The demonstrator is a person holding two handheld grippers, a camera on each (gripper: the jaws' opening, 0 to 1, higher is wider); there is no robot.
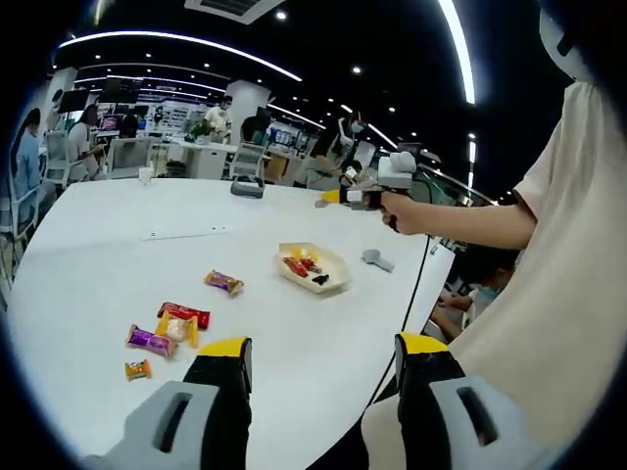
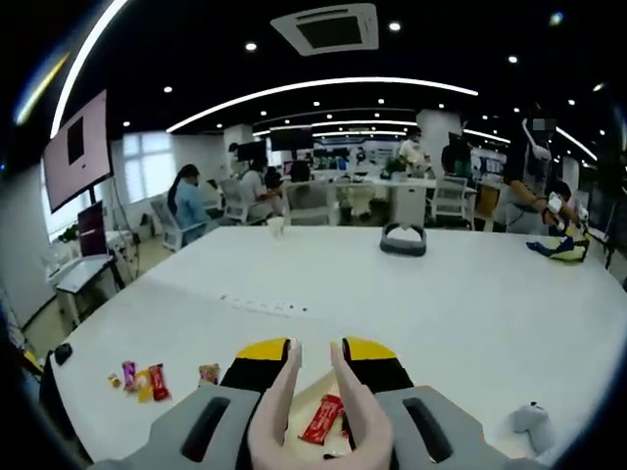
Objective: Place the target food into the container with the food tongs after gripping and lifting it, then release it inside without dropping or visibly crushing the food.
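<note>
The right claw (image 2: 313, 367) squeezes pale, smooth tongs (image 2: 367, 421) above a shiny red wrapped snack (image 2: 321, 419) in the cream tray (image 1: 315, 266) on the white worktop (image 1: 118, 264). The tongs' tips are apart. The left claw (image 1: 323, 357) is wide open and holds nothing. I think more wrapped snacks (image 1: 168, 328) wait outside, so work is left.

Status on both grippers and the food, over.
Left hand-held gripper open, holding nothing. Right hand-held gripper shut on food tongs, tips apart around red snack packet over tray. No obstruction seen.
</note>
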